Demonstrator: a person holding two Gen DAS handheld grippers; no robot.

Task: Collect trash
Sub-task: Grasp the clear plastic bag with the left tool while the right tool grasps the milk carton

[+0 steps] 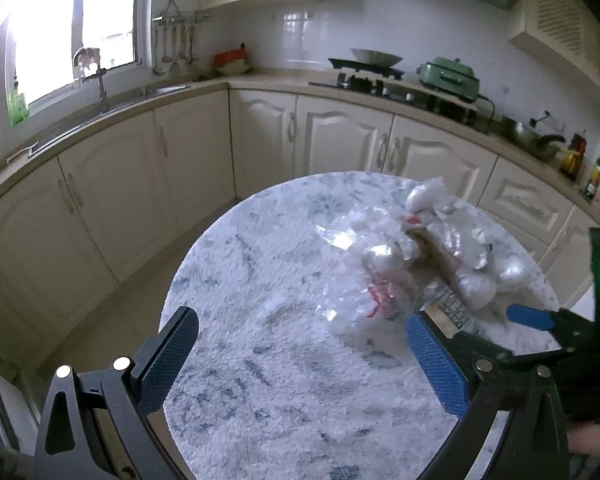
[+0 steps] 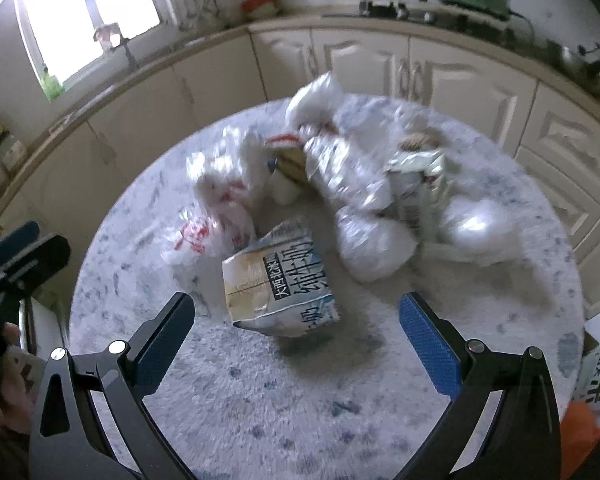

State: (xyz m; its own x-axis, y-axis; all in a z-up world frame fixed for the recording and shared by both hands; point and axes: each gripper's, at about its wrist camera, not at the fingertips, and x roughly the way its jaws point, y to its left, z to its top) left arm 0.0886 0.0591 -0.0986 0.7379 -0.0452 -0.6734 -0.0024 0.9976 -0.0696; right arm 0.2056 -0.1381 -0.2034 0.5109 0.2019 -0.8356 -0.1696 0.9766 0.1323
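Lying on its side on the round marbled table, a crushed milk carton sits just ahead of the right gripper, between its widely spread blue-padded fingers and touching neither. Beyond it, farther from the gripper, a heap of crumpled clear plastic bags crowds the table, with a red-printed bag just left of the carton and a second crumpled carton ahead to the right among the bags. The left gripper is also spread wide and empty, the same pile lying ahead and right of it. Cream kitchen cabinets curve behind the table.
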